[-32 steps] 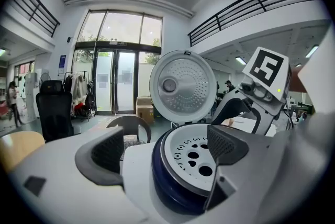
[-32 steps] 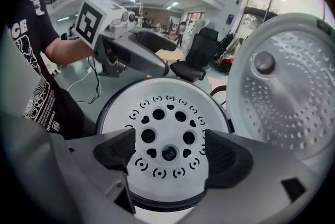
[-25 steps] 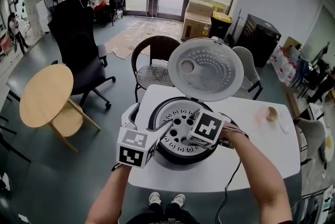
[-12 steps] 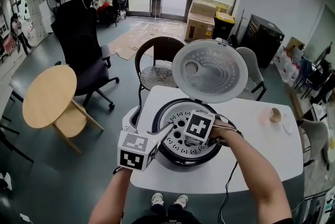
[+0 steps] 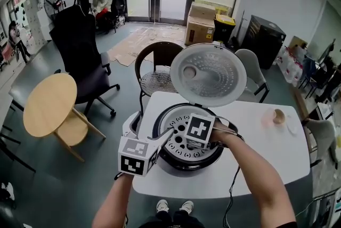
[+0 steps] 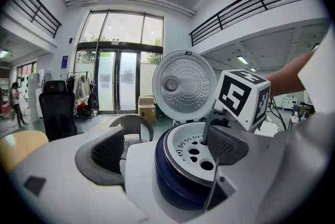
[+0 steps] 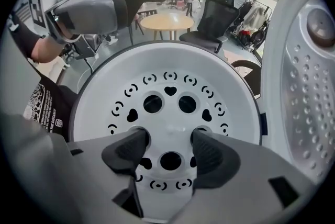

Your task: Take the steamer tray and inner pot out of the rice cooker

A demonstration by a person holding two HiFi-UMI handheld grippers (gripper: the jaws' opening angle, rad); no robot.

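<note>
The rice cooker stands on the white table with its lid swung up. Inside lies the white perforated steamer tray, also seen in the head view, and the inner pot's steel rim rings it. My right gripper points straight down into the tray. One fingertip sits in each of two holes with the tray's centre between them, and the jaws are closing. Its marker cube hides the tips in the head view. My left gripper is open, straddling the cooker's near-left rim.
A small round object lies on the table at the right. A black cable hangs off the front edge. Chairs stand behind the table, with a round wooden table and a black office chair to the left.
My right gripper has sunk toward the tray centre. The left gripper has stayed at the cooker's rim.
</note>
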